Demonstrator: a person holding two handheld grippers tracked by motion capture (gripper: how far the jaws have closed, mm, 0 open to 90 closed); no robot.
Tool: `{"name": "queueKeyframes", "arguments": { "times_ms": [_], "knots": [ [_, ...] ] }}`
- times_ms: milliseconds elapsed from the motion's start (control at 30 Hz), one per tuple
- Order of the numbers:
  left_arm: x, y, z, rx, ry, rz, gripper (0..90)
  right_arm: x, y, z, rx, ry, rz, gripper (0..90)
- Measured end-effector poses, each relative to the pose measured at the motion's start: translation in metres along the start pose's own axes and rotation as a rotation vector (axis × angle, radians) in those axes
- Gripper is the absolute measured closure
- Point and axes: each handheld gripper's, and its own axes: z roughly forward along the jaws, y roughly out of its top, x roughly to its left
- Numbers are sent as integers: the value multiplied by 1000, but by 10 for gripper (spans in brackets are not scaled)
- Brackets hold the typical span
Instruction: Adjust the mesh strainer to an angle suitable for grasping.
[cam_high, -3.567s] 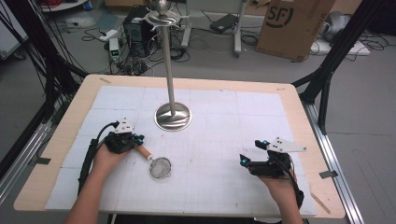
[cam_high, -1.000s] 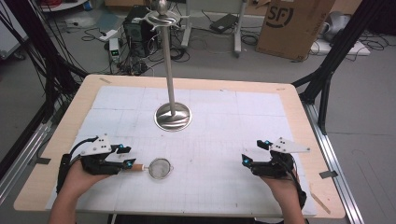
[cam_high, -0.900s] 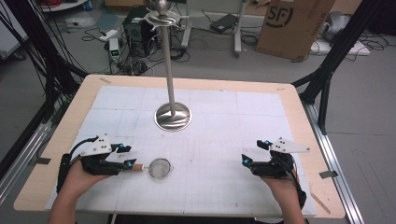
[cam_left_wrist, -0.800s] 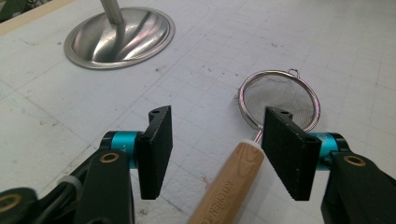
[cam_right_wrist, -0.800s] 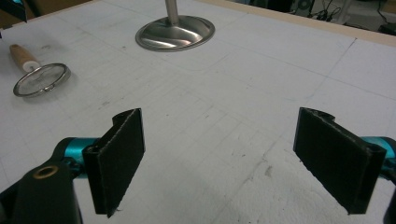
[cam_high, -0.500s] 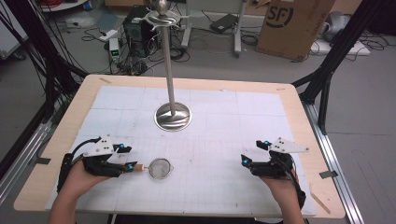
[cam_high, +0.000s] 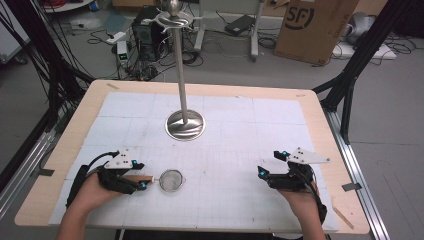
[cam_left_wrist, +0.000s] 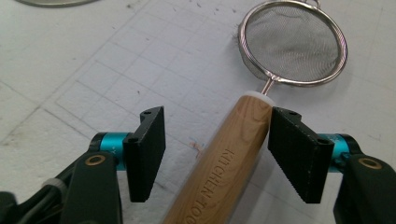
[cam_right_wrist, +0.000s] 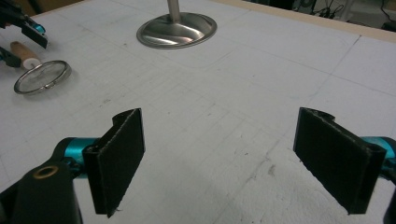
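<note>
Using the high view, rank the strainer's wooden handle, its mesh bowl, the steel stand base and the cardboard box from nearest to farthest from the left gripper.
From the left gripper:
1. Light wooden handle, between its jaws.
2. Round wire-mesh strainer bowl, just beyond them.
3. Shiny round steel stand base, mid-table.
4. Brown cardboard box, on the floor beyond the table.

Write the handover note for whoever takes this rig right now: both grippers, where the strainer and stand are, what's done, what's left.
Left gripper: open, jaws either side of the strainer's wooden handle, not yet closed on it.
Right gripper: open, holding nothing, above the mat.
Strainer: flat on the mat, near the front left.
Stand: upright at mid-table, hooks on top bare.
Done: left gripper lined up on the handle.
Left: grasp and lift; probably hang it on the stand.
</note>
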Motion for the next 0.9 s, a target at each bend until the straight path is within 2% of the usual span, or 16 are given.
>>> {"name": "queueKeyframes", "arguments": {
  "times_ms": [100, 267, 400, 467, 767, 900],
  "knots": [
    [-2, -1, 3, 14, -40, 19, 487, 0, 0, 0, 0, 0, 3, 154],
    [-7, 1, 6, 11, -74, 57, 573, 0, 0, 1, 4, 0, 3, 154],
    [-11, 4, 9, 8, -84, 72, 683, 0, 0, 1, 3, -2, 0, 154],
    [-14, 8, 12, 10, -78, 88, 684, 1, 0, 1, 4, -1, 2, 154],
    [-24, 17, 25, -16, -69, 104, 678, 1, 0, 1, 2, -3, 3, 154],
    [-26, 19, 26, -21, -83, 89, 593, 0, 0, 1, 3, -3, 3, 154]
  ]
}}
